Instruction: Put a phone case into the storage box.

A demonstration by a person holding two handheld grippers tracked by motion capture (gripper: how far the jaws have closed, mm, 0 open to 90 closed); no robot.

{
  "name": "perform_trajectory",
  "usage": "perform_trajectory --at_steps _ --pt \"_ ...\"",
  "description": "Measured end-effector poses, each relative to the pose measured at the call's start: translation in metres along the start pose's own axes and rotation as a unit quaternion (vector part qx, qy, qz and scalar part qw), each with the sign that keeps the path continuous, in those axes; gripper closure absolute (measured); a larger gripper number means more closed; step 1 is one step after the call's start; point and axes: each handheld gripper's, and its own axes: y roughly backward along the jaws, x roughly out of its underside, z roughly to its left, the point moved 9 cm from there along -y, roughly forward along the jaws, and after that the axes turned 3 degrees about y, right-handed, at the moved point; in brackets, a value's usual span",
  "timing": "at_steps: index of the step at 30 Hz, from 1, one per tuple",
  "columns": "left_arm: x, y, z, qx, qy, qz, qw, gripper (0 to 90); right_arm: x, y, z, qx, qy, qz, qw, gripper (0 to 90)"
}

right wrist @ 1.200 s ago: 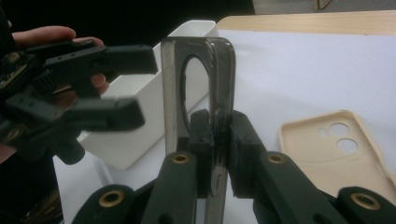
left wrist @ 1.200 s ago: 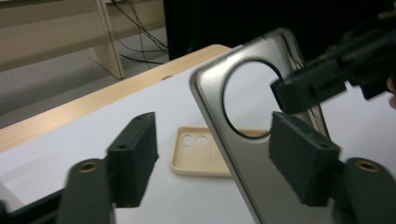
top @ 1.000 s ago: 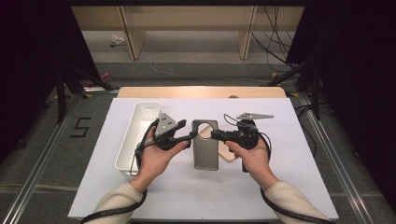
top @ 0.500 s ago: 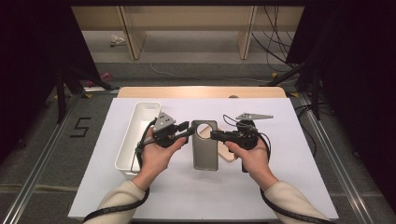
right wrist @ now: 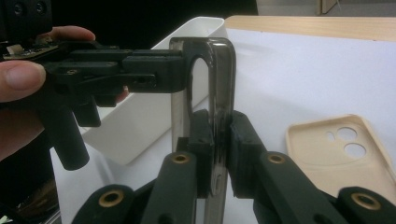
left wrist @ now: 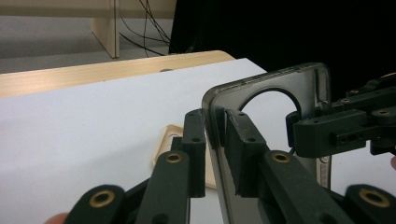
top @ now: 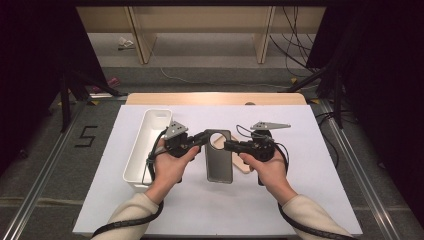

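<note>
Currently both tools are holding the smoky clear phone case (top: 218,156) above the worktop (top: 300,200), just right of the white bin (top: 145,150). Left tool (left wrist: 215,140) has just been closing; its pads are now pinching the case's left edge near the camera-hole end. Right tool (right wrist: 218,149) is clamped on the opposite edge wall. The case's long axis is running away from the person, camera cutout at the far end, so each tool is coming at it sideways, across the short axis. Both hands are sitting equally near. The beige phone case (right wrist: 334,151) is lying face-up on the worktop, under and just right of the clear one. No brand or label readable on either case; a "5" (top: 86,136) is marked on the floor left of the bin.
</note>
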Motion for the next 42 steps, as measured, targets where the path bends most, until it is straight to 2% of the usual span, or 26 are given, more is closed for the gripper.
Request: perform_trajectory --at_steps 12,18,23,28,32,35,37,42 --pt "-0.001 0.003 0.003 -0.024 0.012 -0.013 0.9996 86.2 0.002 -0.004 0.005 0.001 0.016 0.005 0.9999 81.5" --pt "-0.005 0.005 -0.001 -0.041 0.001 -0.028 0.9988 87.3 0.002 -0.004 0.005 0.003 0.02 0.003 0.9998 81.5" --pt "-0.007 0.006 -0.003 -0.053 -0.007 -0.031 0.9981 87.9 0.001 -0.004 0.005 0.004 0.022 0.0 0.9998 81.3" --pt "-0.008 0.007 -0.001 -0.066 -0.015 -0.035 0.9971 88.7 0.001 -0.007 0.009 0.009 0.045 0.0 0.999 80.2" --pt "-0.013 0.009 0.001 -0.08 -0.032 -0.039 0.9956 89.0 0.002 -0.009 0.013 0.011 0.071 -0.002 0.9974 70.2" --pt "-0.017 0.012 0.005 -0.092 -0.04 -0.044 0.994 89.1 0.001 -0.009 0.015 0.016 0.092 -0.002 0.9956 56.7" --pt "-0.02 0.013 0.009 -0.099 -0.038 -0.047 0.9933 89.1 0.0 -0.008 0.015 0.021 0.103 -0.005 0.9944 43.3" --pt "-0.024 0.017 0.015 -0.108 -0.035 -0.052 0.9922 89.1 0.0 -0.006 0.017 0.022 0.127 -0.005 0.9916 31.0"
